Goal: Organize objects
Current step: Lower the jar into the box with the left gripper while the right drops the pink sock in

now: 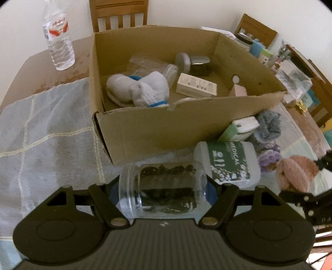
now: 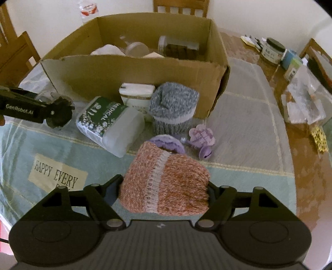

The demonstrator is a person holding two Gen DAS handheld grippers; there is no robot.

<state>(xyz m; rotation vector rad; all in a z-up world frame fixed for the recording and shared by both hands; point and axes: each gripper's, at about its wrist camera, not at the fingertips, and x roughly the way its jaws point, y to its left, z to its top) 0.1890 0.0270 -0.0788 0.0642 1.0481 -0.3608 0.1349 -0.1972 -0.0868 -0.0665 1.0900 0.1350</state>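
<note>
My left gripper (image 1: pixel 162 190) is shut on a clear plastic jar (image 1: pixel 164 189) with dark contents, held on its side just in front of the cardboard box (image 1: pixel 157 133). My right gripper (image 2: pixel 164 187) is shut on a pink knitted sock roll (image 2: pixel 166 182) above the tablecloth; the roll also shows in the left wrist view (image 1: pixel 296 172). The box (image 2: pixel 132 74) holds white socks (image 1: pixel 141 89), a small white carton (image 1: pixel 196 85) and jars. A medical pack (image 2: pixel 110 124), a grey sock roll (image 2: pixel 173 108), a white-green carton (image 2: pixel 137 93) and purple socks (image 2: pixel 199 139) lie in front of the box.
A water bottle (image 1: pixel 59 41) stands left of the box. Jars, tubs and plastic bags (image 2: pixel 305 103) crowd the table's right side. Wooden chairs (image 1: pixel 119 14) stand behind the table. The tablecloth (image 1: pixel 41 133) stretches to the left.
</note>
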